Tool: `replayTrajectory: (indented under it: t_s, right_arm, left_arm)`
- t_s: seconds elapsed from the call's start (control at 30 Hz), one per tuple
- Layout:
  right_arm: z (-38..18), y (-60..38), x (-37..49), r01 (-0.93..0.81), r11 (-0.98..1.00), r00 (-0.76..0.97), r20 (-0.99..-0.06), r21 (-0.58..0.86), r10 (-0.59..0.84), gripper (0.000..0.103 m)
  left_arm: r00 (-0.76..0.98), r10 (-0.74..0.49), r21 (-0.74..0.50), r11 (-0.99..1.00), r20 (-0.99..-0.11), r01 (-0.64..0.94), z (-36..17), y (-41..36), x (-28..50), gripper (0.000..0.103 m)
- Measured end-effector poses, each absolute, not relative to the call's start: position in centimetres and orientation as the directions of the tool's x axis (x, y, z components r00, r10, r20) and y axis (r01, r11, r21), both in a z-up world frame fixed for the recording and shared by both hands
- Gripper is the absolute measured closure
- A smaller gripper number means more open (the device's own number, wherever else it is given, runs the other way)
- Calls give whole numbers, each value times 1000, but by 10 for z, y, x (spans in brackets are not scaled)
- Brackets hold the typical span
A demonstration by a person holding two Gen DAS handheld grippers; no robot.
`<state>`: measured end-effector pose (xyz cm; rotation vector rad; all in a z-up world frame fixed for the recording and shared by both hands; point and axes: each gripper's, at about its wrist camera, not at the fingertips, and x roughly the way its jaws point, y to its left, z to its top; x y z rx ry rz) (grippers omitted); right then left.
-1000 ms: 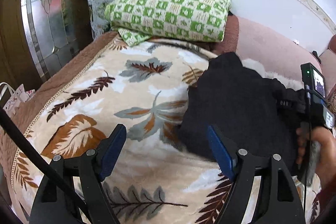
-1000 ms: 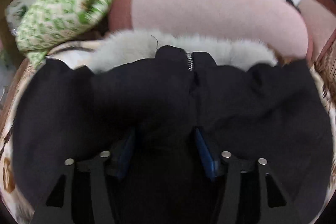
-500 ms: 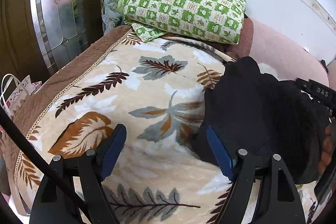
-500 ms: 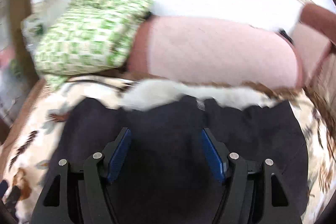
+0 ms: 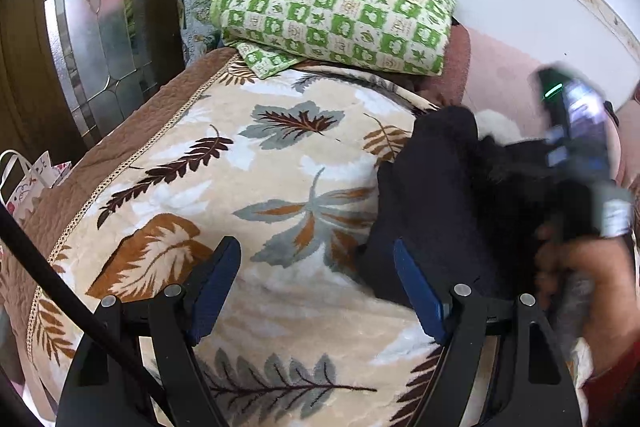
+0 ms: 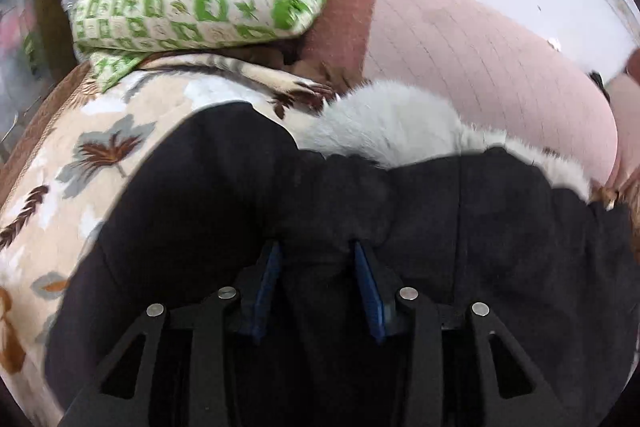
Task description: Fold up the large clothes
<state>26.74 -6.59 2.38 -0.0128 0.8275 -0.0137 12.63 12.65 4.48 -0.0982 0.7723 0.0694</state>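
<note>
My right gripper (image 6: 316,283) is closing, black coat (image 6: 248,195) fabric bunched between its blue pads; white fur trim (image 6: 392,131) lies just ahead. My left gripper (image 5: 316,287) hangs spread and empty over the leaf-print blanket (image 5: 192,187), coat to its right. No legible writing.

The black coat (image 6: 400,227) runs off the right wrist view's bottom edge; the right tool (image 5: 580,147) is motion-blurred.
</note>
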Motion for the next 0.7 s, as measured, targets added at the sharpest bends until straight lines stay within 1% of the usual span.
replayTrajectory:
  t_s: [0.07,0.17,0.3,0.37,0.43,0.47,0.5,0.57,0.63,0.7]
  right_arm:
    - [51,-84,239,7,999,744,-668,51,28,62]
    - [62,-124,216,76,997,768,-639,31,-39,62]
    - [38,-201,208,220,975,710,-691,31,-138,61]
    - [24,-245,202,332,943,663,-716,17,-220,61]
    - [16,-291,191,428,903,647,-713,44,-271,62]
    - [12,-312,187,471,880,632,-720,65,-285,66]
    - [10,-332,184,513,854,613,-732,84,-296,66]
    - [7,-366,173,610,786,569,-746,102,-345,65]
    - [9,-387,164,656,745,544,-758,116,-360,65]
    - [16,-396,152,680,726,527,-758,105,-384,61]
  left_arm:
    - [721,14,-70,994,-693,-87,45,125,124,25]
    - [726,17,-61,995,-687,-81,45,119,122,25]
    - [729,16,-46,997,-685,-65,44,112,120,25]
    - [725,19,-35,998,-688,-60,42,110,121,25]
    - [718,21,-34,998,-696,-62,40,109,124,25]
    - [714,23,-33,997,-699,-65,39,109,126,25]
    - [710,25,-32,997,-704,-66,37,109,127,25]
    - [704,26,-30,997,-710,-67,36,109,129,25]
    - [702,28,-25,998,-712,-66,36,108,129,25]
    - [702,30,-19,998,-712,-62,36,106,128,25]
